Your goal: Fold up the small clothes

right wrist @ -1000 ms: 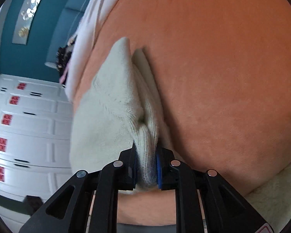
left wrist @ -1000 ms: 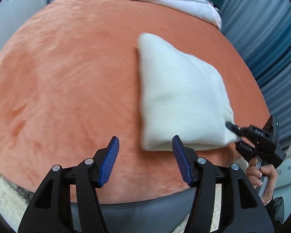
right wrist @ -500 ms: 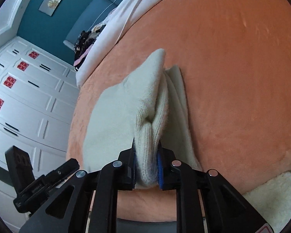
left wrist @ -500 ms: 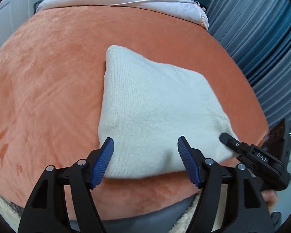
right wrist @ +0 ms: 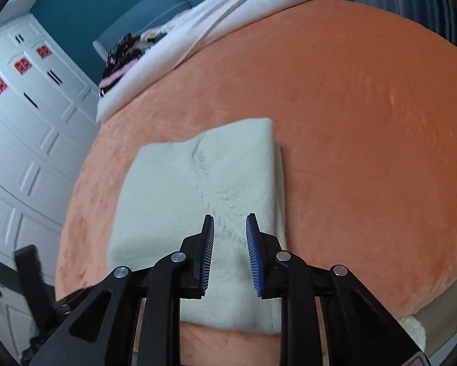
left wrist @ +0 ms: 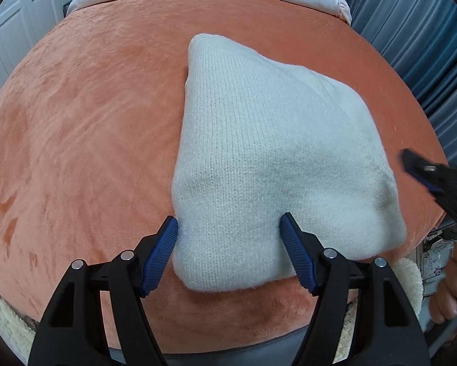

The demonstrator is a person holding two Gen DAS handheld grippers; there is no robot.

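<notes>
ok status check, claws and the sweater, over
Left claw open, straddling the near edge of the cream sweater. Right claw open, empty above it. Sweater folded flat on orange blanket. Nothing in the way.

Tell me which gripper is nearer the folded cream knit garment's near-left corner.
Left. The left gripper straddles that corner of the folded cream knit garment, open; the right gripper hovers open toward its right side.

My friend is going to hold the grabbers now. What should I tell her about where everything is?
Left gripper: open, holding nothing, over the near edge of the folded cream sweater.
Right gripper: open, holding nothing, over the sweater's near right part.
The sweater lies folded in a rough square on the orange blanket, one layer peeking out along the right edge.
Done: it looks folded.
Left: probably tidy that edge, then lift the grabbers away.
</notes>
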